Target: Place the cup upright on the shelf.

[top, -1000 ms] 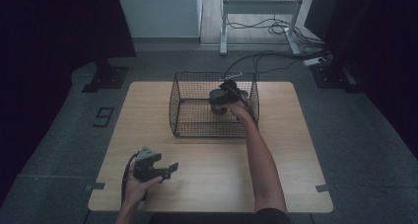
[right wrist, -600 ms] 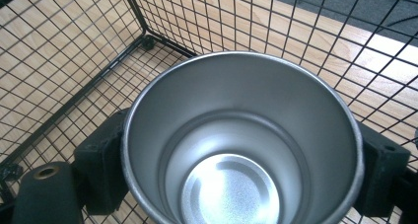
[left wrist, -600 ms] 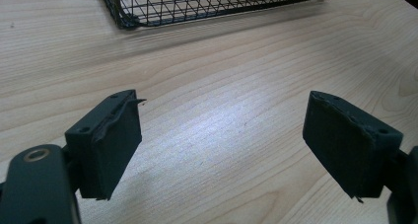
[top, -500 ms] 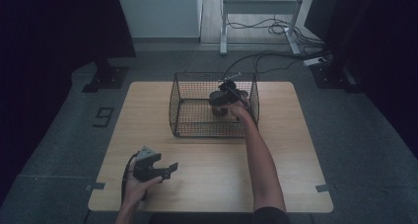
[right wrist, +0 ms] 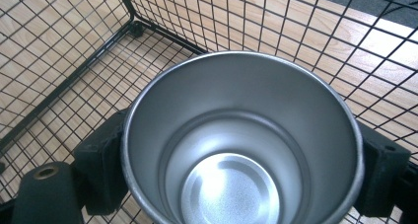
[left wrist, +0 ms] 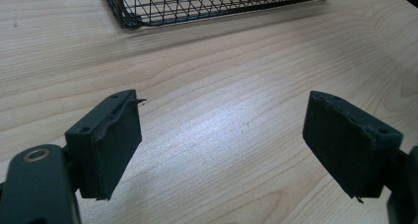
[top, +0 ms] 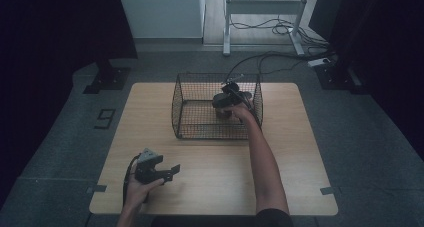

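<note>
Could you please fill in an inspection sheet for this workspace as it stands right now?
Surface: wooden table, bare apart from the basket.
Job's things: metal cup, empty, held inside the wire basket.
Clutter: nothing seen.
Grippers: right claw shut on the cup from both sides; left claw open over bare wood, holding nothing.
Cables: cable trails from the left claw; floor cables behind the table.
Surroundings: dark floor, metal frame behind, black stand base.
</note>
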Tool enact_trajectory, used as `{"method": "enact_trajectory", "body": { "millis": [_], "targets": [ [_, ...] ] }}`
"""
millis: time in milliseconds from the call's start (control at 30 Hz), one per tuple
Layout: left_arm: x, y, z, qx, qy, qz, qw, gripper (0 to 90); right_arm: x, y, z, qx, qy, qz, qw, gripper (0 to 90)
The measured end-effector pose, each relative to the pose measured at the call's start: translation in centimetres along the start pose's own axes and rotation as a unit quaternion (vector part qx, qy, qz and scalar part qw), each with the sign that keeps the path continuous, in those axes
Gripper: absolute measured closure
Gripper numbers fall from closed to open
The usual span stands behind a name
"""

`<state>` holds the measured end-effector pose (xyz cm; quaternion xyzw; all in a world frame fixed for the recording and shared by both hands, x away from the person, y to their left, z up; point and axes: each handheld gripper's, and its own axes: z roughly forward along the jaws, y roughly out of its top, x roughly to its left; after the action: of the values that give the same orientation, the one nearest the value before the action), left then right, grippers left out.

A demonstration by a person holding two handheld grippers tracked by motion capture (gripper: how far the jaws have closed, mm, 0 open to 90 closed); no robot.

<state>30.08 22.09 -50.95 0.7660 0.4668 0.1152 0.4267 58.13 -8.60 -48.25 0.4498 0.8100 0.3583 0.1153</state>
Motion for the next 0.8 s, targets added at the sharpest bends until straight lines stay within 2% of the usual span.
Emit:
{"method": "enact_trajectory", "body": {
  "millis": [233,367,500,700,800],
  "targets": [
    [0.0,0.0,0.0,-0.001,-0.001,0.000,1.0000,15.1,-0.1,-0.1,-0.1,0.008,0.002,0.004,1.0000,14.3],
    [-0.1,0.0,0.0,-0.001,-0.002,0.000,1.0000,15.1,-0.1,-0.2,-0.5,0.023,0.001,0.005,0.9997,13.5],
    [-0.2,0.1,-0.1,-0.003,-0.003,0.002,1.0000,15.1,0.1,-0.1,-0.8,0.047,-0.017,-0.006,0.9988,12.3],
    [-0.2,0.1,-0.1,-0.003,-0.003,0.003,1.0000,15.1,0.0,-0.1,-1.1,0.048,-0.022,-0.006,0.9986,9.1],
    [-0.3,0.1,-0.1,-0.003,-0.004,0.003,1.0000,15.1,-0.1,0.1,-1.8,0.026,-0.021,0.002,0.9994,6.4]
  ]
}}
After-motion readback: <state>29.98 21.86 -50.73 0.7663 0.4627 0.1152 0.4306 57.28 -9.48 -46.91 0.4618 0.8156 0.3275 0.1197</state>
